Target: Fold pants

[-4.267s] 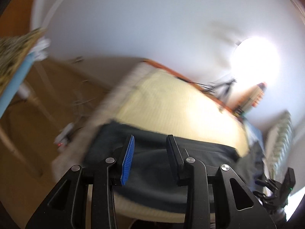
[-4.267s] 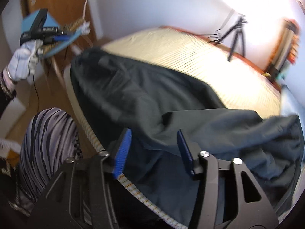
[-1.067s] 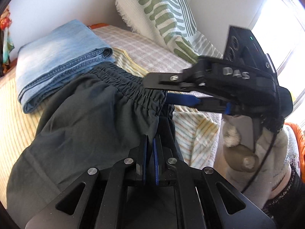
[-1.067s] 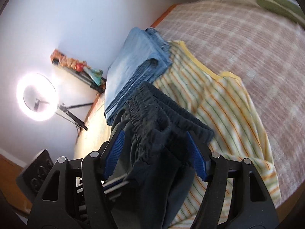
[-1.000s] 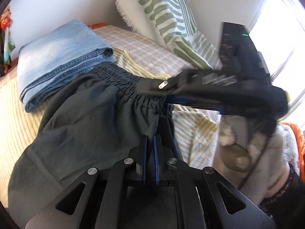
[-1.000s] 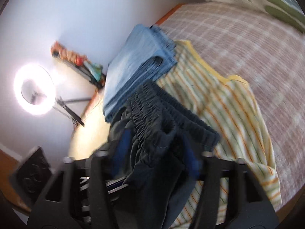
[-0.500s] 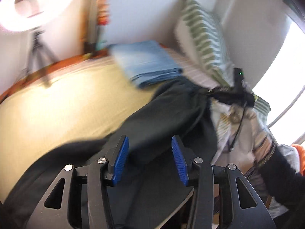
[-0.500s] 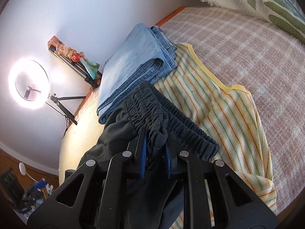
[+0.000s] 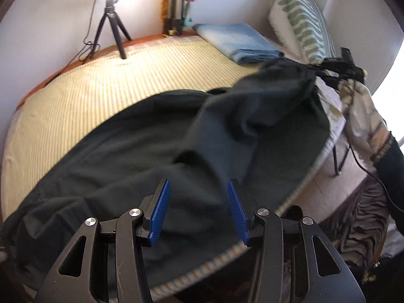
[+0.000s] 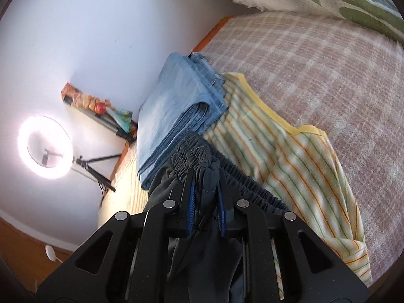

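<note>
The dark pants (image 9: 156, 151) lie spread across the near part of the striped bed (image 9: 101, 83), one end lifted toward the far right. The left gripper (image 9: 197, 209) hovers over the near cloth, its jaws apart with nothing pinched between them. The right gripper (image 10: 205, 207) is clamped on the gathered waistband (image 10: 194, 156) (its jaws have just been closing on it). Folded jeans (image 10: 174, 96) sit just beyond the waistband, beside a striped shirt (image 10: 290, 156). The pants' near left end runs out of the left wrist view. A person's sleeve (image 9: 388, 161) is cut off at the right edge.
</note>
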{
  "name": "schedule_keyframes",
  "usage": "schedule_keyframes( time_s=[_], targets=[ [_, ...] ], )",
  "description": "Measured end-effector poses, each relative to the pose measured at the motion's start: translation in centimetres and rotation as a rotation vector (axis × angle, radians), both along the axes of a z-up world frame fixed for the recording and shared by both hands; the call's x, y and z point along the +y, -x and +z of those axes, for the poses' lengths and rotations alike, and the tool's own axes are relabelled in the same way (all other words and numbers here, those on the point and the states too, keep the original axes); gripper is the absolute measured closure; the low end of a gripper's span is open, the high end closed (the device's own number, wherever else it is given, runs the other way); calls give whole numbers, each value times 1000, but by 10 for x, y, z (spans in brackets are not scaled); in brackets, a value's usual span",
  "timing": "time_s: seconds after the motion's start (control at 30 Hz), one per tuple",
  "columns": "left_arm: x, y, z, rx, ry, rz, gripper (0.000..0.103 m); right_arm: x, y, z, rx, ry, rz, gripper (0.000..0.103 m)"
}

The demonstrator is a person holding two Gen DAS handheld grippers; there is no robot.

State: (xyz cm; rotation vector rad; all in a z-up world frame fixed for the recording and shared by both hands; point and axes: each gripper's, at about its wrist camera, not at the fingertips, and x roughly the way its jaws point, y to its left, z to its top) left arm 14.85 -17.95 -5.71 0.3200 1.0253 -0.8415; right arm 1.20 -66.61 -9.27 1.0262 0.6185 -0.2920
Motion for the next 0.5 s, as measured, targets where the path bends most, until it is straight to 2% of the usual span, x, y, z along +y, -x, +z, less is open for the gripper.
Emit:
schedule_keyframes(
  time_s=[0.13, 0.23, 0.3, 0.4, 0.5],
  targets=[
    [3, -34, -11, 28, -56, -2, 42, 0, 1, 0, 25, 32, 10, 87],
    [20, -54, -20, 82, -43, 50, 42, -8, 4, -8, 21, -3, 3, 87],
    [33, -58, -25, 87, -36, 87, 42, -9, 4, -12, 18, -24, 9, 87],
    [41, -60, -38, 98, -66, 90, 42, -9, 2, -10, 25, 2, 18, 87],
    [45, -66, -56, 159, -66, 105, 42, -12, 3, -8, 4, -20, 6, 87]
  ],
)
